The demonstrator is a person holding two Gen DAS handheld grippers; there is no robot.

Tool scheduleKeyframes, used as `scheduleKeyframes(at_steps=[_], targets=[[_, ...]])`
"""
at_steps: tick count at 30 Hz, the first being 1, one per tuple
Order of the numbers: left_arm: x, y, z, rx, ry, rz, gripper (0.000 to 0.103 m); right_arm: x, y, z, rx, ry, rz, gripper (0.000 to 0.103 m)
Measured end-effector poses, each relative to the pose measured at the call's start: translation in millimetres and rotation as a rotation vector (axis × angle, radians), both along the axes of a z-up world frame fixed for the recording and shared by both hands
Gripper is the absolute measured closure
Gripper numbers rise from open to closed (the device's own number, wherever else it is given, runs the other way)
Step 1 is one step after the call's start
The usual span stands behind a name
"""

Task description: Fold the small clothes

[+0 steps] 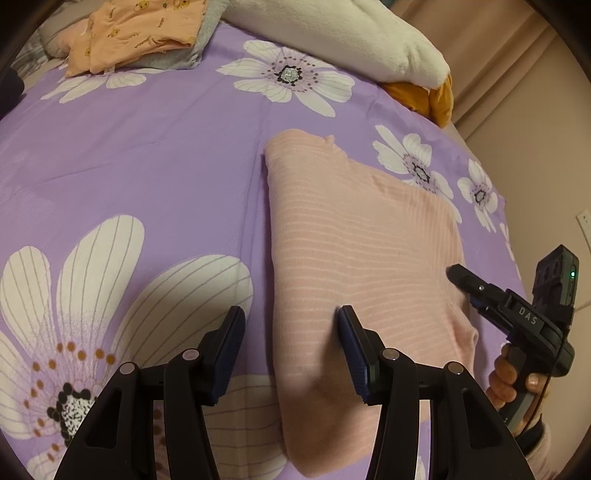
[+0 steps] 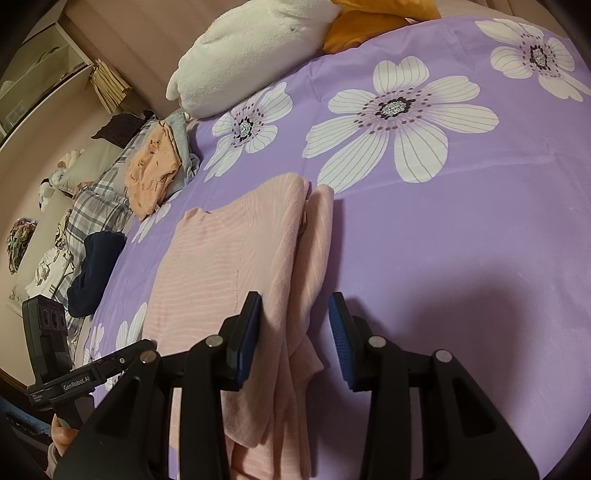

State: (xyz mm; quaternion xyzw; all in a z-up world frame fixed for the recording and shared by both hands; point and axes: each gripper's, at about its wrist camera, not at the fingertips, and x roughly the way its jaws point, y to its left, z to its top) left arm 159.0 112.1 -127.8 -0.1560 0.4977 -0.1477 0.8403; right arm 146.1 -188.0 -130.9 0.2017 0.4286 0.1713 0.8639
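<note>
A pink striped garment point(image 1: 362, 236) lies folded lengthways on the purple flowered bedspread point(image 1: 147, 155). My left gripper point(image 1: 291, 328) is open and straddles the garment's left edge; its right finger point(image 1: 351, 336) is over the cloth, its left finger over the bedspread. My right gripper point(image 2: 295, 317) is open too. The garment's point(image 2: 229, 258) bunched right edge runs between its fingers, beside the left pad point(image 2: 249, 328) and apart from the right pad. Each gripper shows in the other view: the right one point(image 1: 465, 284) at the garment's right side, the left one point(image 2: 122, 360) at lower left, each held by a hand.
A folded orange printed garment point(image 1: 136, 33) lies on grey cloth at the far left of the bed. A white plush pillow point(image 1: 332, 37) and an orange cushion point(image 1: 432, 98) lie along the far edge. Plaid cloth point(image 2: 99, 184) and a navy item point(image 2: 98, 269) lie beyond the bedspread's left side.
</note>
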Motion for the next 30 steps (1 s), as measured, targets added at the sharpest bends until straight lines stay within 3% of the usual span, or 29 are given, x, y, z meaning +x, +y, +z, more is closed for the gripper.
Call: scheduleKeyframes(at_steps=[30], targets=[[-21.3, -4.9, 3.7, 0.039, 0.019, 0.023, 0.053, -14.0, -2.7, 2.3, -0.009, -0.001, 0.000, 0.064]])
